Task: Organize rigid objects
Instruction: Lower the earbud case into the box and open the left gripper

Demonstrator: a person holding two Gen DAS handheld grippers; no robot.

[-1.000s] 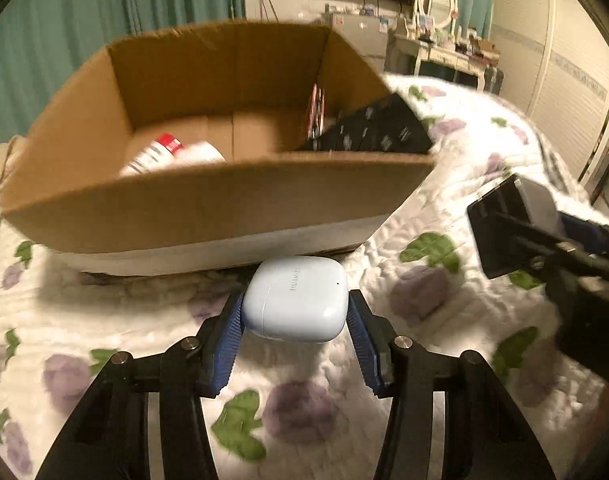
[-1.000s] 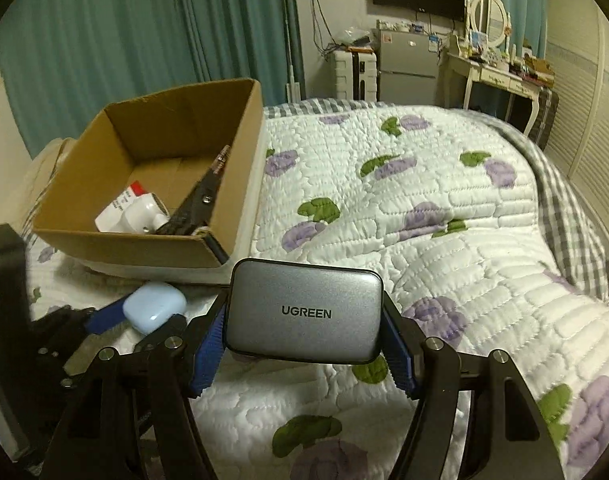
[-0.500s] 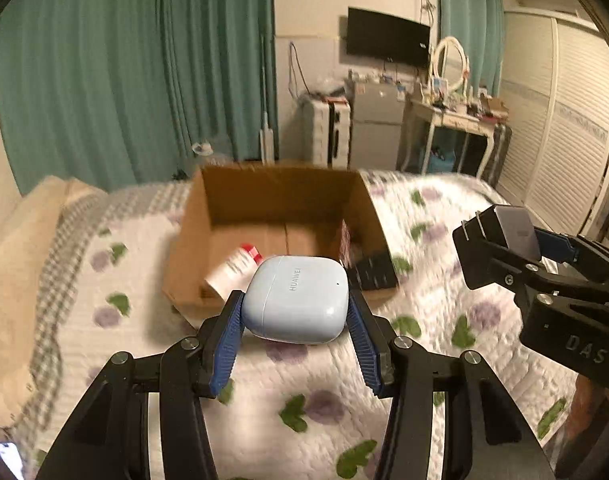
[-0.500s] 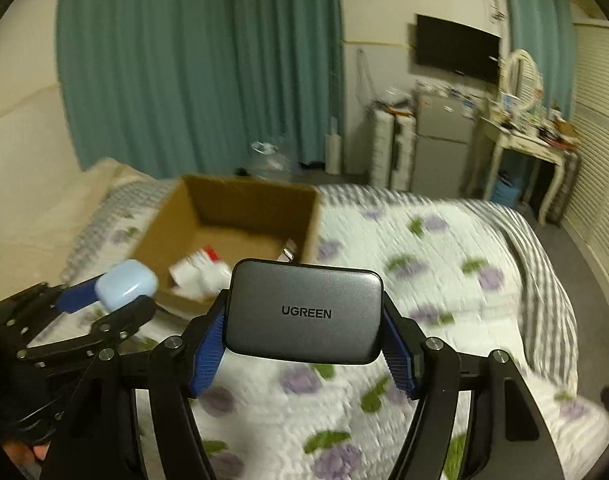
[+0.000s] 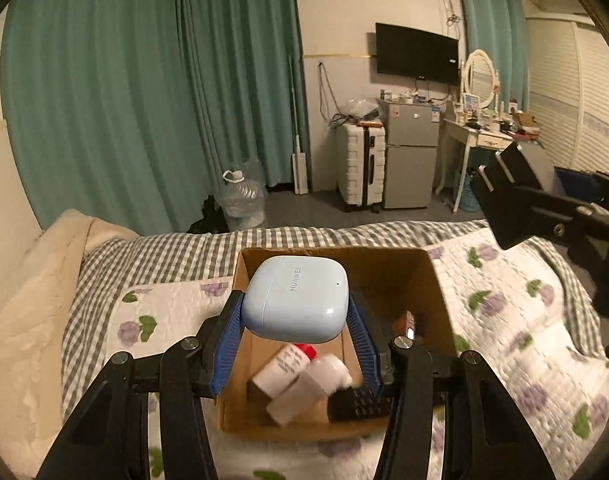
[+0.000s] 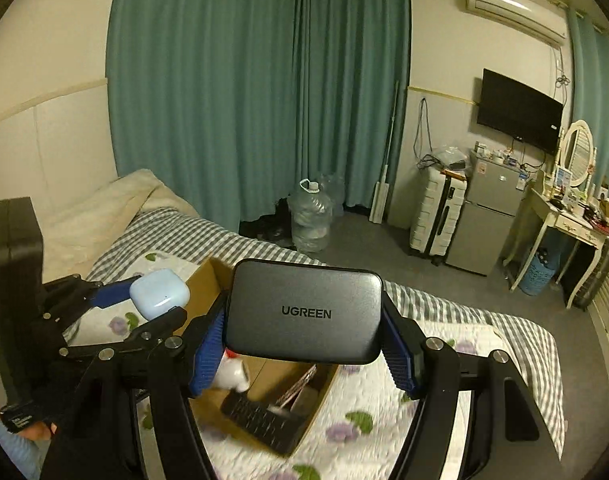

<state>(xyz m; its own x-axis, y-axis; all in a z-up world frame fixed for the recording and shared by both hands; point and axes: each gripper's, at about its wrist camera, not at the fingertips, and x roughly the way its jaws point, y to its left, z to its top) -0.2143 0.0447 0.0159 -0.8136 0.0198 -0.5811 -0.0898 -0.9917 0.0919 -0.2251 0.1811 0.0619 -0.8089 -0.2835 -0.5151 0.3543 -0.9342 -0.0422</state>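
change: both my tools have risen off the bed, now above the cardboard box (image 5: 432, 276) | left tool (image 5: 295, 320) clamps pale-blue earbud case (image 5: 296, 300) | right tool (image 6: 304, 340) clamps grey charger (image 6: 304, 314) | judgement: carry done, drop into box next

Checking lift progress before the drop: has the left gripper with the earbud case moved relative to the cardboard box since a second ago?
Yes. The left gripper with the earbud case has risen from beside the cardboard box to above it.

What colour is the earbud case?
Pale blue earbud case, glossy, with grey HUAWEI lettering. Clearest in the left wrist view.
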